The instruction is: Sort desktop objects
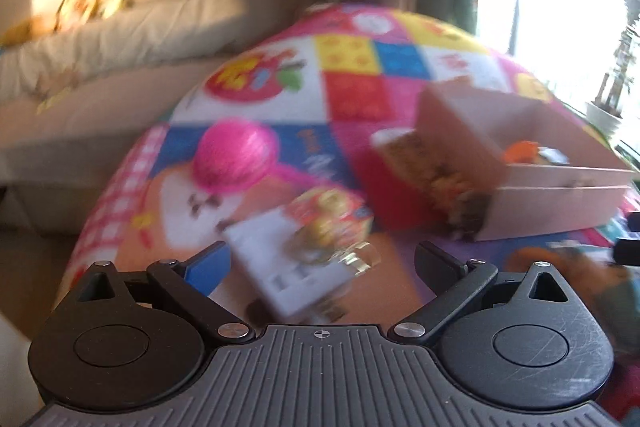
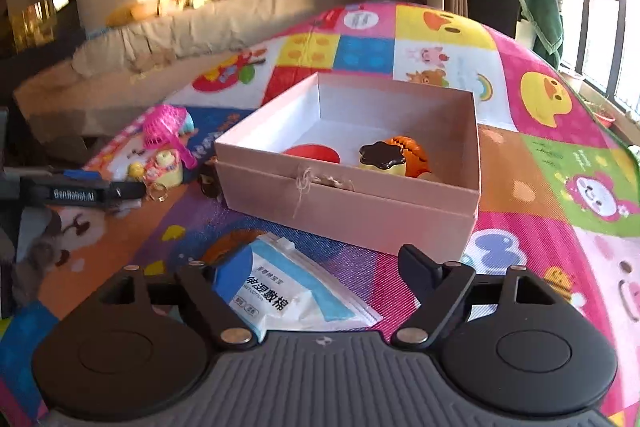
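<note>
An open pink box (image 2: 360,203) stands on the colourful play mat (image 2: 560,187); it also shows in the blurred left wrist view (image 1: 560,203). Inside lie a red disc (image 2: 312,153), a pudding-shaped toy (image 2: 380,157) and an orange toy (image 2: 412,151). My right gripper (image 2: 324,267) is open over a white and blue wipes packet (image 2: 288,295). My left gripper (image 1: 320,259) is open around a white card with a small keychain toy (image 1: 304,259). A pink net ball (image 1: 236,155) lies beyond it. The left gripper also shows at the left edge of the right wrist view (image 2: 80,191).
A red snack tub (image 1: 408,183) stands against the box's left side. A white sofa (image 2: 180,39) with cushions runs behind the mat. A window (image 2: 600,27) and a potted plant (image 1: 608,107) are on the right.
</note>
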Tool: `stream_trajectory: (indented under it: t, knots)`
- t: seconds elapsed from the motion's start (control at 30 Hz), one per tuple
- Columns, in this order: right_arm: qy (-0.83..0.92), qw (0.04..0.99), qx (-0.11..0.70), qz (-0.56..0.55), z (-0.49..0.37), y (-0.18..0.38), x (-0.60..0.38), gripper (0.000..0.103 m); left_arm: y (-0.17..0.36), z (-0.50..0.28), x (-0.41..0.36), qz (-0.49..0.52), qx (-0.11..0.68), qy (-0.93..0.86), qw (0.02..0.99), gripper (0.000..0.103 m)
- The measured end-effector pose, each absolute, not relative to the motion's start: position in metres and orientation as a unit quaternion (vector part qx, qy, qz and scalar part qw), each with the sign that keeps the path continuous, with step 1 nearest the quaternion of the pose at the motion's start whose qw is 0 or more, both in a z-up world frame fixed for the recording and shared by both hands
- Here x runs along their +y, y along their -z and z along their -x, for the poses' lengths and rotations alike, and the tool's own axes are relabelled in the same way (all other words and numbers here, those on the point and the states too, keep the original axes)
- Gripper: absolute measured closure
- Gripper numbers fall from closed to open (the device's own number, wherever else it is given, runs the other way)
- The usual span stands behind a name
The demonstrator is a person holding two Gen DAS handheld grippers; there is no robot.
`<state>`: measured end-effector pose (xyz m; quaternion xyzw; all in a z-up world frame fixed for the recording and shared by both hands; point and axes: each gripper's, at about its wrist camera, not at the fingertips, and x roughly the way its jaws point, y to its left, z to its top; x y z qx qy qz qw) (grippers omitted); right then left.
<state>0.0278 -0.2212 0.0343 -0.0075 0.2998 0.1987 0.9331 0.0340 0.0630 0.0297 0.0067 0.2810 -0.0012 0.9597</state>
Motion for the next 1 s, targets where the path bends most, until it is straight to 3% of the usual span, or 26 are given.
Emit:
stream_trajectory:
  t: [0.1, 0.23, 0.4, 0.63, 0.83, 1.0]
  knots:
    - [-0.197, 0.933, 0.300, -0.032, -0.030, -0.027, -0.231, 0.022, -0.037, -0.040, 0.048, -0.066, 0.274, 0.020, 0.959, 0.002]
    - [-0.193, 0.931, 0.302, -0.069, -0.030, -0.020, -0.239, 0.019, -0.030, -0.073, 0.053, -0.094, 0.301, 0.023, 0.949, 0.014]
    - [-0.192, 0.931, 0.300, -0.076, -0.029, -0.020, -0.240, 0.018, -0.019, -0.104, 0.064, -0.050, 0.353, 0.060, 0.932, 0.013]
    - [-0.208, 0.924, 0.308, -0.088, -0.032, -0.018, -0.241, 0.017, -0.030, -0.034, 0.023, -0.012, 0.335, 0.221, 0.916, 0.007]
    - [-0.203, 0.928, 0.302, -0.083, -0.030, -0.019, -0.239, 0.015, -0.031, 0.016, 0.002, -0.130, 0.296, 0.117, 0.939, 0.002]
    - [-0.183, 0.933, 0.299, -0.084, -0.029, -0.019, -0.239, 0.013, -0.014, 0.017, 0.012, -0.191, 0.322, 0.007, 0.927, 0.002]
